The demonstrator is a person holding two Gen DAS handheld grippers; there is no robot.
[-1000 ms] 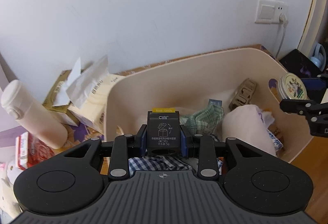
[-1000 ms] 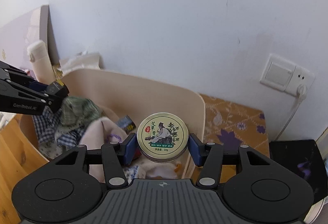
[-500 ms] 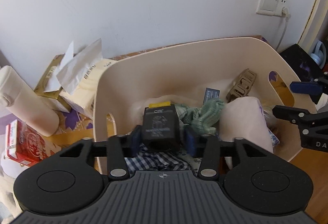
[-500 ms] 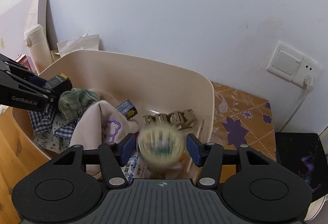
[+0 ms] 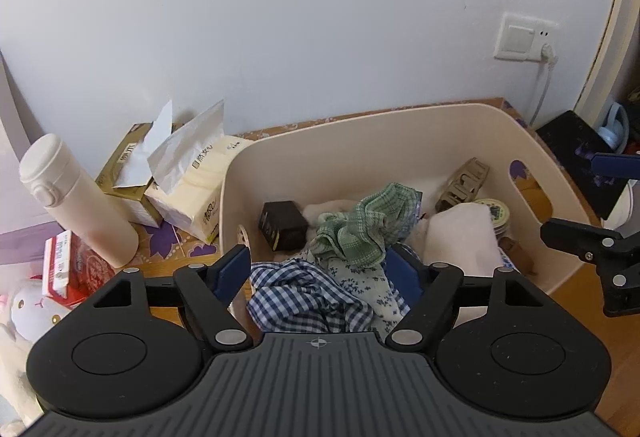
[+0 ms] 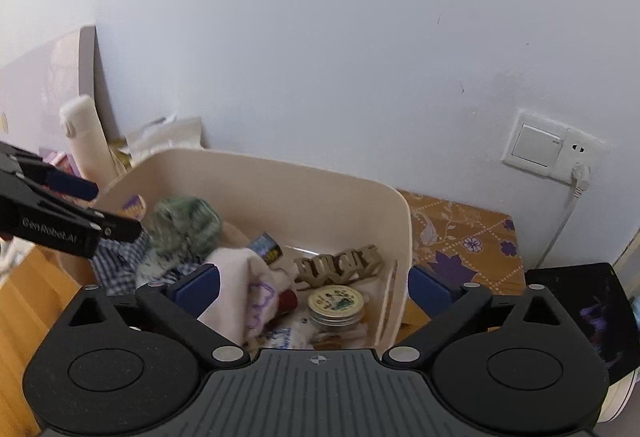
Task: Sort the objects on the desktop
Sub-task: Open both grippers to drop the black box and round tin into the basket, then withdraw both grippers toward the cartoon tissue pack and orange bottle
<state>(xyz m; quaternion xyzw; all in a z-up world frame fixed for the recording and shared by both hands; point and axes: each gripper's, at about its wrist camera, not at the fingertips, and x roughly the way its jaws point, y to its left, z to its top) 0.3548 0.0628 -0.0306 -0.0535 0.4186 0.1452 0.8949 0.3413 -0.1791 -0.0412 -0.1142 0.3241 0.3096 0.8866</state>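
The beige bin (image 5: 400,129) sits on the worktop (image 6: 456,225) against the wall, and the sorted things lie inside it. A small black box (image 5: 282,224) rests near the bin's left wall, tilted on the cloths. A round tin (image 6: 335,302) with a picture lid lies at the right end, just in front of a tan hair claw (image 6: 340,262). Between box and tin are a crumpled green cloth (image 5: 360,225), a blue checked cloth (image 5: 296,297) and a pale pink cloth (image 5: 460,237).

The left tongs (image 5: 320,269) hang over the bin's near edge; their jaws have just been opening and now stand wide with nothing gripped, only cloth below them. The right tongs (image 6: 312,285) hover over the bin's right end, jaws likewise just opened and spread wide, the tin lying free beneath.

Left of the bin stand two tissue packs (image 5: 188,193), a white flask (image 5: 76,201) and a red carton (image 5: 72,269). On the wall right of the bin is a switch and socket (image 6: 548,149)
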